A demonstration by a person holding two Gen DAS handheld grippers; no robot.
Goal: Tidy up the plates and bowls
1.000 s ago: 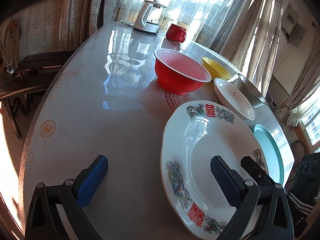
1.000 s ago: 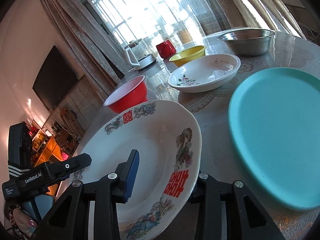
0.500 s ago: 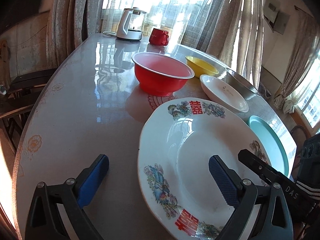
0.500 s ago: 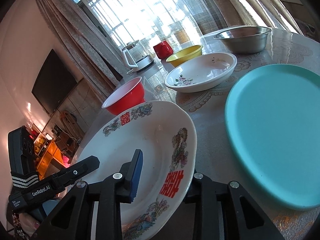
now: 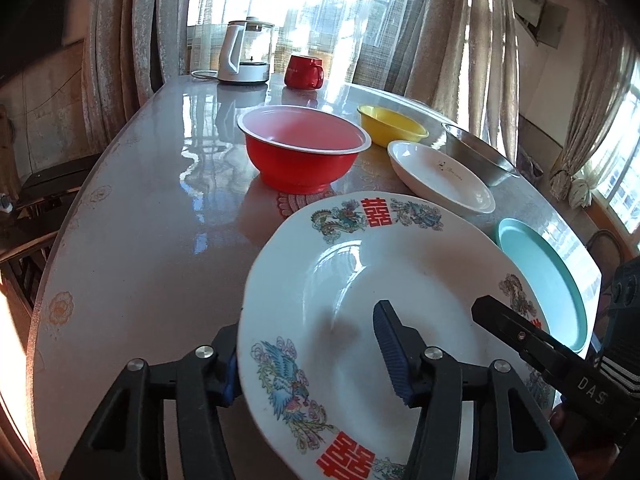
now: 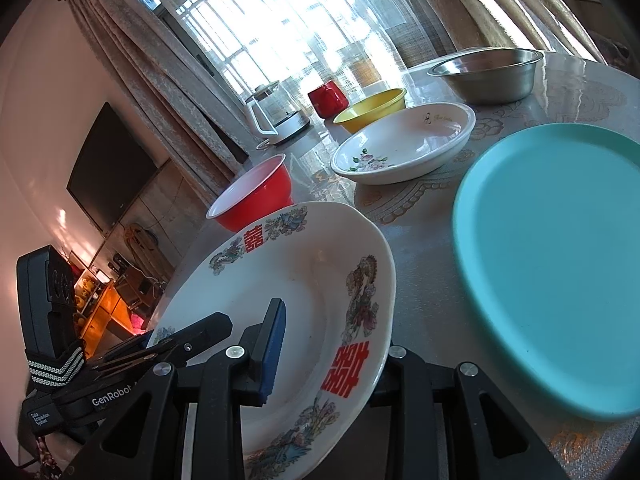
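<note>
Steel bowl (image 6: 490, 74) – one, plates (image 5: 360, 312) three

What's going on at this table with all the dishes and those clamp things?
A person is tidying plates and bowls using two hand-held grippers. Both are on the big decorated white plate: the right gripper clamps its rim, and the left gripper, whose jaws have just been closing, now straddles the opposite edge. A red bowl, yellow bowl, small white dish, steel bowl and teal plate wait separately on the table.
</note>
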